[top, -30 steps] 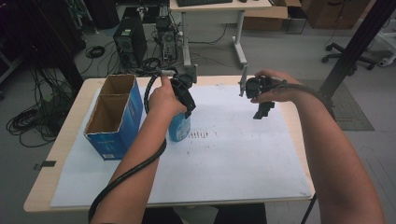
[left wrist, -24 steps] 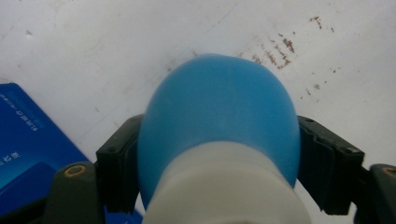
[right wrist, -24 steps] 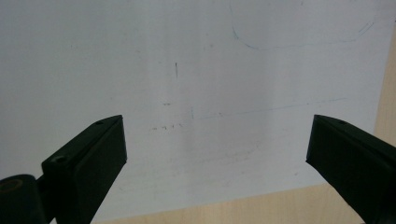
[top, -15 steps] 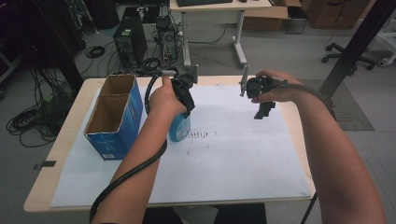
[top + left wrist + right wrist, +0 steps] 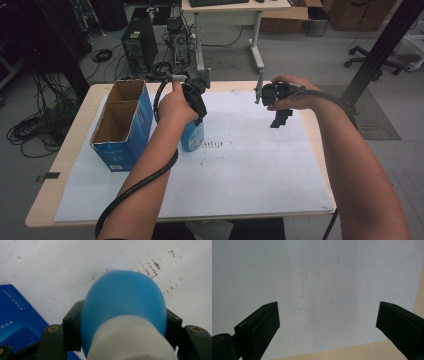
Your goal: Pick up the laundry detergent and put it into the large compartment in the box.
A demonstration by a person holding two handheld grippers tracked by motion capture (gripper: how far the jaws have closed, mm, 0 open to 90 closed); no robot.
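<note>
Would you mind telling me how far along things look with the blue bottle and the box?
Done: the left gripper is shut on the blue bottle, which stands beside the blue cardboard box. In hand: that grasp. Left: both box compartments look empty; the right gripper hangs open over the white paper.

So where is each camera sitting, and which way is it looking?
High view: above the person's side of the table, looking forward and down; both forearms, the left gripper and the right gripper show.
Left gripper view: on the left gripper, looking down between its jaws at the blue bottle they grip.
Right gripper view: on the right gripper, looking down past its open jaws at the white paper.
Shared: the high view and the left gripper view both show the bottle and the blue box.
</note>
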